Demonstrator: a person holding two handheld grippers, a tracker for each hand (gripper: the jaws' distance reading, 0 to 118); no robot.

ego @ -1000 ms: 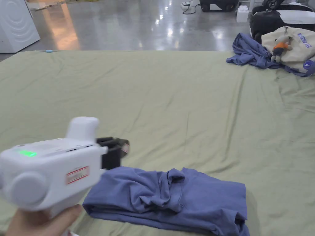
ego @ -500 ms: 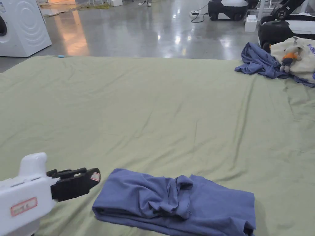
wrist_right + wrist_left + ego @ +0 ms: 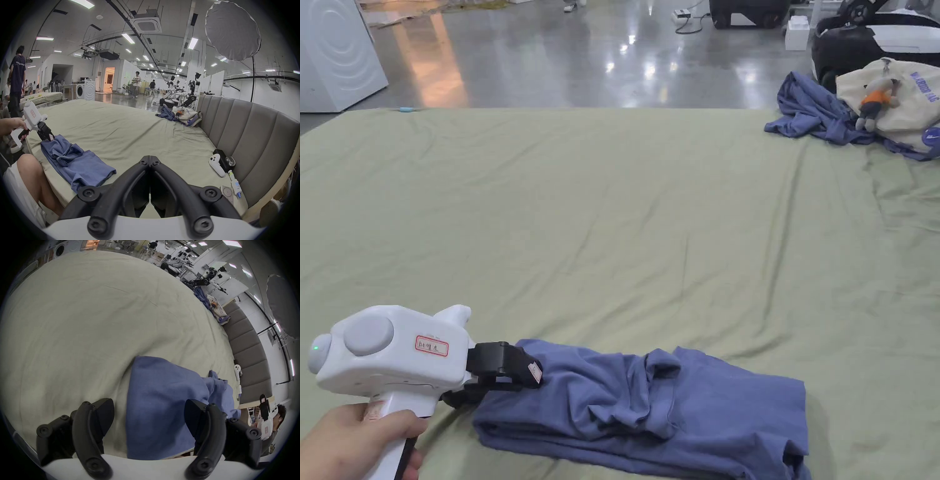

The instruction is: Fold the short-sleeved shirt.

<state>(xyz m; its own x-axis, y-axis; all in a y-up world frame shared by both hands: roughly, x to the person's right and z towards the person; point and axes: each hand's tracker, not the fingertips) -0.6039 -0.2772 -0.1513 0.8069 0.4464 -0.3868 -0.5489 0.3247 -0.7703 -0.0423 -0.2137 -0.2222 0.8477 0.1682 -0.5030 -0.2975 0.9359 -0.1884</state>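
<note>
- Blue shirt (image 3: pixel 650 412) lies folded in a long flat bundle at the near edge of the green sheet (image 3: pixel 625 219), w/ a bunched ridge of cloth across its middle; soft matte knit, layered edges showing along the near side.
- Its near-right corner is cut off by the bottom of the head view.
- Left gripper (image 3: pixel 509 378), white body w/ black jaws, sits at the shirt's left end; jaws apart in the left gripper view, one over the blue cloth, the other over bare sheet. Can't tell if tips touch the cloth.
- Right gripper (image 3: pixel 150 160) is off the shirt's right end, near the bed's edge, jaws together on nothing.
- Sheet is wide, lightly creased & bare beyond the shirt; lots of open room ahead and to the right.
- Far right corner: a second blue garment (image 3: pixel 812 112) heaped against a cream bag (image 3: pixel 900 100), well apart from the shirt.
- Padded grey headboard (image 3: pixel 243 129) bounds the right side; white controller (image 3: pixel 216 164) beside it.
</note>
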